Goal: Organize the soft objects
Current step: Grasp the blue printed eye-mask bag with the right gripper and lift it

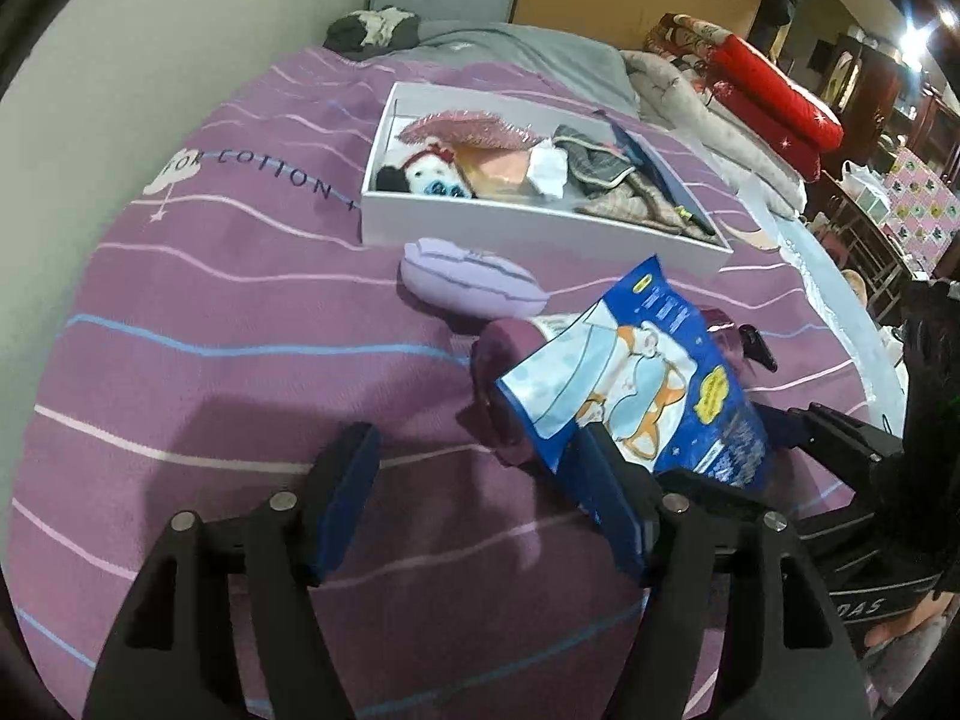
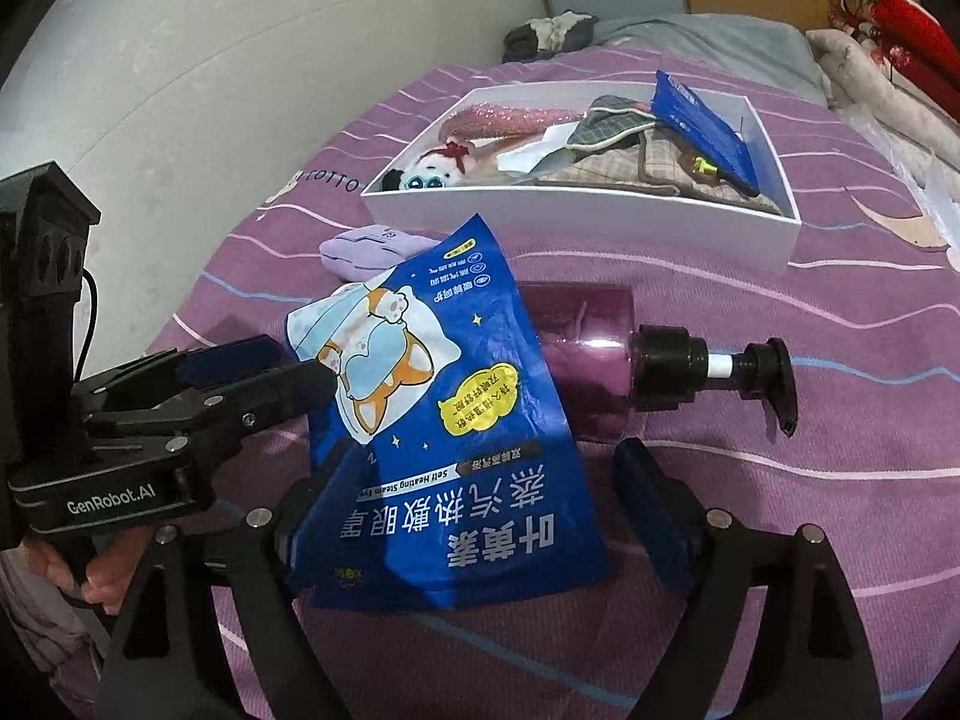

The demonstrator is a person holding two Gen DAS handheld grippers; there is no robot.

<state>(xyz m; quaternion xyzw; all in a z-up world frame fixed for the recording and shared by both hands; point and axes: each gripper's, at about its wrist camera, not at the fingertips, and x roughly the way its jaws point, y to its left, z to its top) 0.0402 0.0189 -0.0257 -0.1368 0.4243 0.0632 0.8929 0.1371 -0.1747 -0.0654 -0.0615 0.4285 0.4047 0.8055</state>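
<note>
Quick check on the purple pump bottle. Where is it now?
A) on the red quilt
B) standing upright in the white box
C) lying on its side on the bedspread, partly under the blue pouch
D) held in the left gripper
C: the purple pump bottle lies on its side on the striped bedspread, pump head pointing right, with the blue pouch draped over its base end; the white box sits beyond it.

A bedroom in a lived-in home is indicated. A bed [image 1: 198, 324] is covered by a purple striped blanket, with a grey pillow [image 1: 528, 54] at its head. Folded red quilts [image 1: 774, 102] are stacked alongside. Cluttered furniture [image 1: 864, 228] is seen beyond.
</note>
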